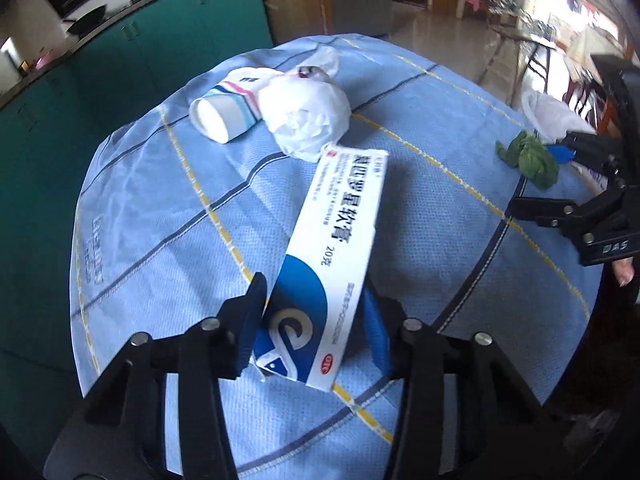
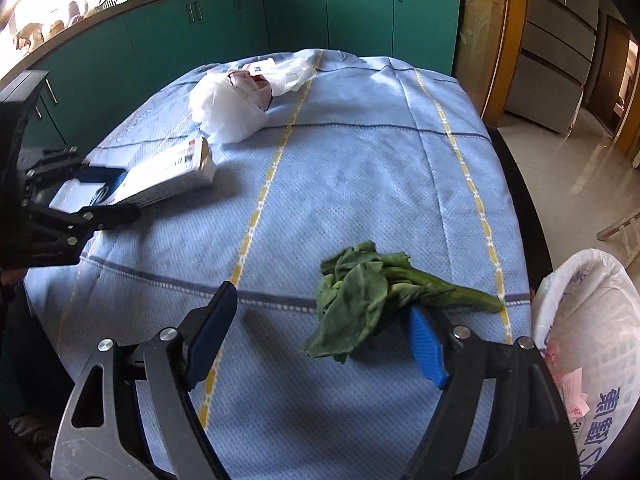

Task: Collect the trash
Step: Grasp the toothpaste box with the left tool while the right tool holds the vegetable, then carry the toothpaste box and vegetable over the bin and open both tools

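Across the counter (image 2: 360, 152) lies a light blue checked cloth with yellow and dark stripes, and teal cabinets (image 2: 224, 32) run along the far wall behind it. At my right edge stands a white lined trash basket (image 2: 600, 320), just beside the counter. Toward the far end I see a crumpled white plastic bag (image 1: 308, 120), touching a striped paper cup (image 1: 224, 112) that lies on its side. Nearer me, my left gripper (image 1: 316, 312) has its fingers narrowed onto a long white-and-blue ointment box (image 1: 336, 240), gripping it at the near end; the box's far end points toward the plastic bag. My right gripper (image 2: 320, 332) hangs over the near right part of the cloth with its fingers spread wide, holding nothing. A wilted green vegetable leaf (image 2: 360, 296) lies on the cloth between those fingers, its stem running out toward the basket, close against the right finger; I cannot tell whether they touch.
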The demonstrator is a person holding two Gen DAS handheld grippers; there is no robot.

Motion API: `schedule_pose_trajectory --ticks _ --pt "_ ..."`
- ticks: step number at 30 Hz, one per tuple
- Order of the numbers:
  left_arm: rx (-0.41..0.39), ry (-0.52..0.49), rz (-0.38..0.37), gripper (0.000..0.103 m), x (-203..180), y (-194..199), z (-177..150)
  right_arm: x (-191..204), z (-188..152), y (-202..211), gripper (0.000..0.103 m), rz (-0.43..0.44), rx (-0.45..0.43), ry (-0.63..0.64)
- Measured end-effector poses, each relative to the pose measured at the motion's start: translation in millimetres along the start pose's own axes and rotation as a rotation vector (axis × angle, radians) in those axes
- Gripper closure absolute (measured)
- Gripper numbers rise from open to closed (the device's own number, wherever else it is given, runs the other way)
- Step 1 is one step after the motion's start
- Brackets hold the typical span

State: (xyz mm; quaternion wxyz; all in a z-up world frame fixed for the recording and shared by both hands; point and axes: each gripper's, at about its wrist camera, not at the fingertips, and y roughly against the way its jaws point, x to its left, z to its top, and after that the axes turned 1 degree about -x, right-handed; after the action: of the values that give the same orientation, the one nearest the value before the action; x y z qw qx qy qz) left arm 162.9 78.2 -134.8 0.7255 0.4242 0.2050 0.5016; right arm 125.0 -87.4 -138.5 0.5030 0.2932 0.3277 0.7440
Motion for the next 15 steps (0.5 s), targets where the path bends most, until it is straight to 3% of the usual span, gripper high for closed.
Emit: schedule_pose_trajectory --ticks 4,6,8,11,15 --pt "-0.033 0.1 -0.023 0.063 0.9 18.3 -9.7 5.1 6.4 -7.3 0.025 -0.008 -0.008 0.015" --pt "-0.05 0.131 -0.025 0.063 -2.3 25.0 -13.8 8.1 8.4 -7.9 0.033 -0.003 -0.016 0.015" --pt "-0.069 0.179 -0.026 0.064 -3.7 31.2 -18.5 13.5 10.4 -7.5 0.054 0.012 -0.019 0.025" --pt "-0.085 0.23 0.009 0.064 -7.3 33.3 -22.4 22.4 10.4 -6.2 0.07 0.042 -0.015 0.048" --pt "-0.08 0.301 0.014 0.064 -5.3 34.8 -30.9 32.0 8.0 -1.0 0.074 0.063 -0.015 0.068"
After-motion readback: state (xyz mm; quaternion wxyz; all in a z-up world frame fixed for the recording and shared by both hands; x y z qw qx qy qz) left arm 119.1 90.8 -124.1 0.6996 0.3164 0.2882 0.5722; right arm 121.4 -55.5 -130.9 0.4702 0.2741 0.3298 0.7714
